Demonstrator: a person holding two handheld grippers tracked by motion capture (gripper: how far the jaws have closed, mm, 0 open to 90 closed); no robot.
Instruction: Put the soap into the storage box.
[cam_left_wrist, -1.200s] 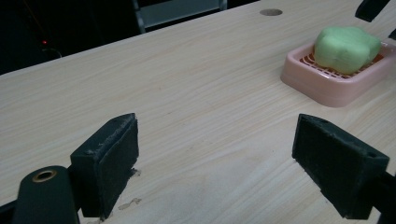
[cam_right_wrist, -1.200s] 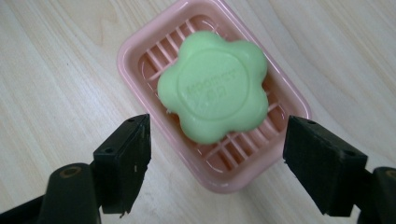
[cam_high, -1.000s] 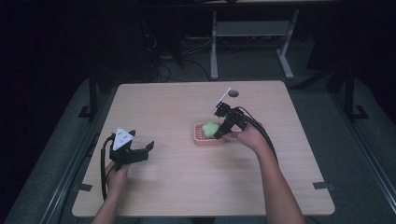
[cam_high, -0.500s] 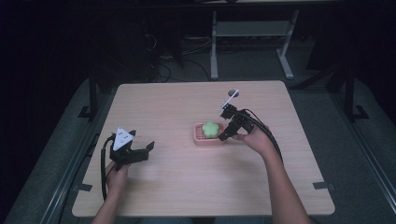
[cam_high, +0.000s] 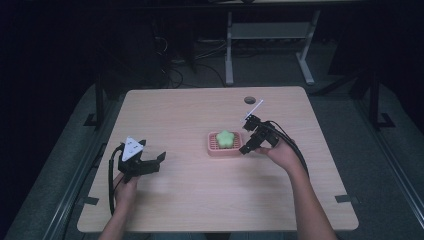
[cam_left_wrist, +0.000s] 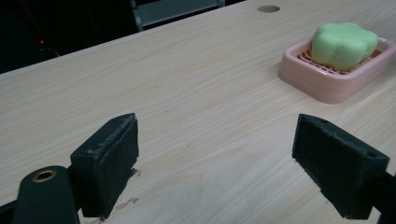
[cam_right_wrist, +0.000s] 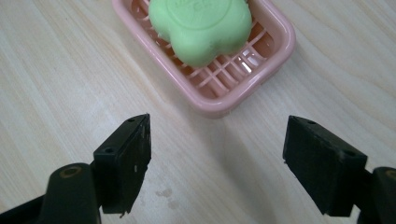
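A green flower-shaped soap (cam_high: 226, 138) lies in a pink slatted soap dish (cam_high: 214, 149) near the middle of the wooden counter (cam_high: 190, 115). The right tongs (cam_high: 244, 148) sit just right of the dish, jaws wide and empty — the left tongs (cam_high: 159, 161) rest well apart at the near left, also wide and empty.
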